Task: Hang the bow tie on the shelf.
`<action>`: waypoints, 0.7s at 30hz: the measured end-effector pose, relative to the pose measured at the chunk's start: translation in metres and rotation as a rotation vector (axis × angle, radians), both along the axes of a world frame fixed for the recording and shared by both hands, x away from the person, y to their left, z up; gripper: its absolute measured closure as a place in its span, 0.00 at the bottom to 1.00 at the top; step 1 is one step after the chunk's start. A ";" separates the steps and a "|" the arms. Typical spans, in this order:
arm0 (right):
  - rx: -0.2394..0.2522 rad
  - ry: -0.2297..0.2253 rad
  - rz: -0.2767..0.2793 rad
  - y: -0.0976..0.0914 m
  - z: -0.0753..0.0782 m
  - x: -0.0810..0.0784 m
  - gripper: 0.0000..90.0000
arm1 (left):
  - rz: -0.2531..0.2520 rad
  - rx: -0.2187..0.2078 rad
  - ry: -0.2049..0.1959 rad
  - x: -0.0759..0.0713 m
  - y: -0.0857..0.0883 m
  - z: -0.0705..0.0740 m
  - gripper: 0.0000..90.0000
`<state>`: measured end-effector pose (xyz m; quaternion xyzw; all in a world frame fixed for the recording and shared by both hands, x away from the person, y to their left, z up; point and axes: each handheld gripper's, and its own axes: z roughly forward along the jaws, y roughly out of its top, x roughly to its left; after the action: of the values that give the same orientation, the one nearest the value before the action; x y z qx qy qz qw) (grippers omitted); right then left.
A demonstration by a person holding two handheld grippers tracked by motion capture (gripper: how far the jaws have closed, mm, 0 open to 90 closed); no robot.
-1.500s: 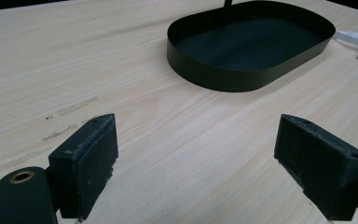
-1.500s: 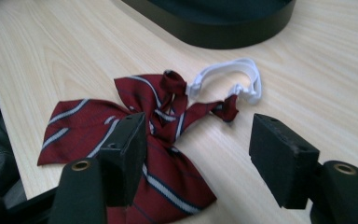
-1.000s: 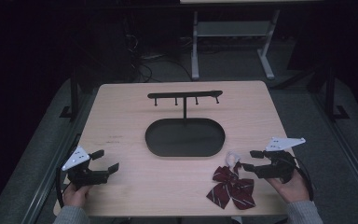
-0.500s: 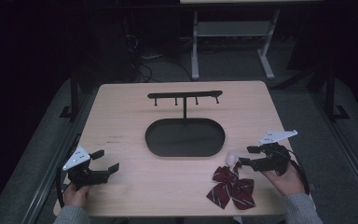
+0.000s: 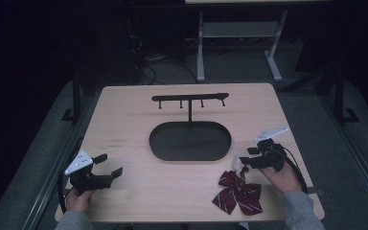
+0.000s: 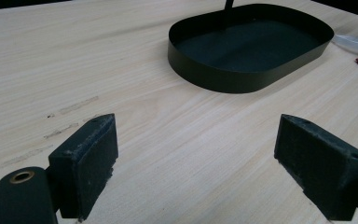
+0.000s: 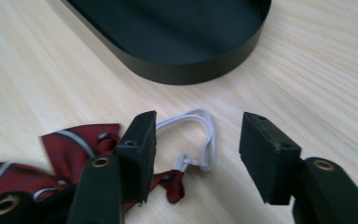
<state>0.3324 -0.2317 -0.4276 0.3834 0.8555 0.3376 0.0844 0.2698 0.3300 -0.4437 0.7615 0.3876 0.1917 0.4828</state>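
Note:
A dark red striped bow tie (image 5: 237,194) lies near the table's front right, and its white elastic loop (image 5: 240,161) points toward the black oval tray (image 5: 190,158). My right gripper (image 5: 247,155) is low over that loop. In the right gripper view the loop (image 7: 210,140) lies on the wood between the two pads (image 7: 142,144), which have just been closing and stand apart from it; the bow tie (image 7: 70,147) is at the lower left. My left gripper (image 5: 109,164) rests at the front left, open with nothing between its jaws (image 6: 196,144).
The tray is the base of a black stand with a bar of hooks (image 5: 190,98) at the table's middle. Its wall (image 6: 223,79) lies ahead of the left gripper and just beyond the loop (image 7: 186,70). Bare wood (image 5: 124,120) surrounds it; dark floor and a white frame lie behind.
My right gripper has moved left and a little forward to the bow tie's white loop, and its jaws have narrowed. The left gripper has stayed put.

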 end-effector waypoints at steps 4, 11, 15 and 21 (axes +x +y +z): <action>-0.010 0.022 -0.013 0.004 -0.008 0.007 0.60 | -0.001 -0.005 0.001 0.000 -0.001 0.000 0.14; -0.043 0.048 -0.021 0.008 -0.019 0.015 0.69 | -0.005 0.004 -0.003 0.001 -0.001 0.000 0.14; -0.076 0.049 -0.012 0.010 -0.026 0.017 0.74 | -0.006 0.001 0.000 0.000 -0.002 -0.001 0.14; -0.088 0.042 0.002 0.012 -0.031 0.014 0.91 | -0.007 0.001 -0.001 0.000 -0.002 -0.001 0.14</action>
<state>0.3466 -0.2201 -0.4583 0.3853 0.8715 0.2916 0.0831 0.2698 0.3280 -0.4443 0.7630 0.3845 0.1907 0.4833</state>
